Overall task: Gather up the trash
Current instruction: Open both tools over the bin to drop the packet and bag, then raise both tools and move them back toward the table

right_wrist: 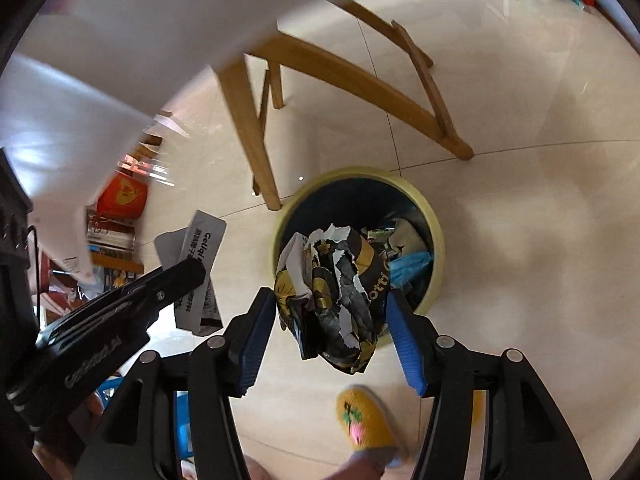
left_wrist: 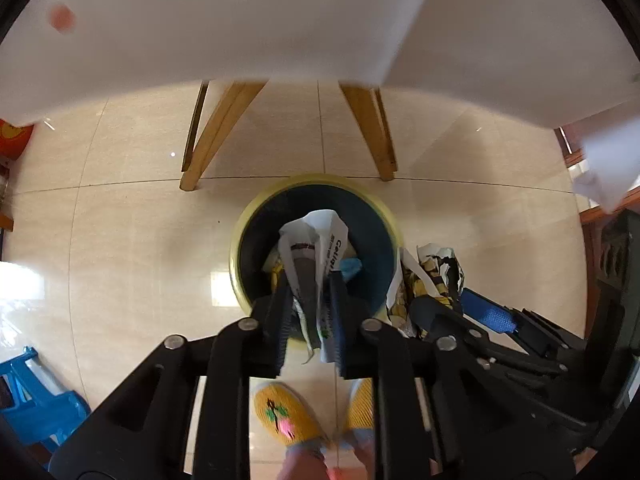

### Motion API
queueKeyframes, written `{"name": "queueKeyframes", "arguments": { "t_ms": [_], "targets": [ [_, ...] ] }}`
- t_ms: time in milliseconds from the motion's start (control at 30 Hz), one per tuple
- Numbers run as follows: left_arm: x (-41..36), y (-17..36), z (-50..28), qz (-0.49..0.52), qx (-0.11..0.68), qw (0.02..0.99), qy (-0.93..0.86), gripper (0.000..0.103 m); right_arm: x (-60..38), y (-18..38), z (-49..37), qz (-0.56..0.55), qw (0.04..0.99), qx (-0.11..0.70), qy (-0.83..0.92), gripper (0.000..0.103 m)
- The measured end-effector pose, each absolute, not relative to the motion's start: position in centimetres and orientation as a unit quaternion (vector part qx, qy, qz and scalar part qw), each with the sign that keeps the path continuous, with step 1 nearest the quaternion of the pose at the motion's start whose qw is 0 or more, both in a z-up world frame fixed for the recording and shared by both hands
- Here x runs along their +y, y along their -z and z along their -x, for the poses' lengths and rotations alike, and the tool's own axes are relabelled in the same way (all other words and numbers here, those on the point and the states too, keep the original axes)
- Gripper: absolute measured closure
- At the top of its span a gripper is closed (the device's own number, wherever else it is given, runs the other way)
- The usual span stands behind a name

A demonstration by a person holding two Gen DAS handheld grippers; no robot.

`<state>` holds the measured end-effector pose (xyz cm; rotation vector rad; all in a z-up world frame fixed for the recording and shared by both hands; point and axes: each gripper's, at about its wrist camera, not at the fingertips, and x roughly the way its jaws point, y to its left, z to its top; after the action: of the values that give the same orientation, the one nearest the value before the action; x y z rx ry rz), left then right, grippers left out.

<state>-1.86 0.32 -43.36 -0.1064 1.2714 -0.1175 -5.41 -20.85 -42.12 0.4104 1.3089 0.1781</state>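
Hovering over the bin (right_wrist: 436, 236), both grippers clenched trash: left gripper (left_wrist: 310, 312) a white wrapper (left_wrist: 320, 248), right gripper (right_wrist: 332, 312) a crumpled black-and-gold wrapper (right_wrist: 340, 280); releasing each seemed next.

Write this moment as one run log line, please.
left gripper: shut on white wrapper | right gripper: shut on crumpled black-yellow wrapper | both above bin | not released

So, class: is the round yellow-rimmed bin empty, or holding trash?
Holding trash: the yellow-rimmed bin contains blue plastic and wrappers.
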Motion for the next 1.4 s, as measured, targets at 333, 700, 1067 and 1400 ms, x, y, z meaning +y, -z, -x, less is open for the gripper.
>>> {"name": "queueKeyframes", "arguments": {
  "t_ms": [333, 700, 1067, 1400],
  "targets": [
    [1.3, 49.1, 0.3, 0.039, 0.603, 0.796, 0.043, 0.025, -21.0, 49.3, 2.6, -0.163, 0.774, 0.611, -0.045, 0.030],
    [2.3, 45.8, -0.1, 0.037, 0.589, 0.806, 0.041, 0.025, -20.9, 45.3, 3.6, -0.153, 0.794, 0.588, -0.029, 0.029],
    [2.9, 37.3, 1.4, 0.025, 0.578, 0.814, 0.047, 0.024, -20.7, 36.4, 4.8, -0.149, 0.807, 0.572, -0.018, 0.027],
    [3.8, 22.8, 3.2, 0.018, 0.552, 0.832, 0.051, 0.024, -19.9, 21.4, 7.5, -0.129, 0.829, 0.544, -0.032, 0.026]
  ]
}}
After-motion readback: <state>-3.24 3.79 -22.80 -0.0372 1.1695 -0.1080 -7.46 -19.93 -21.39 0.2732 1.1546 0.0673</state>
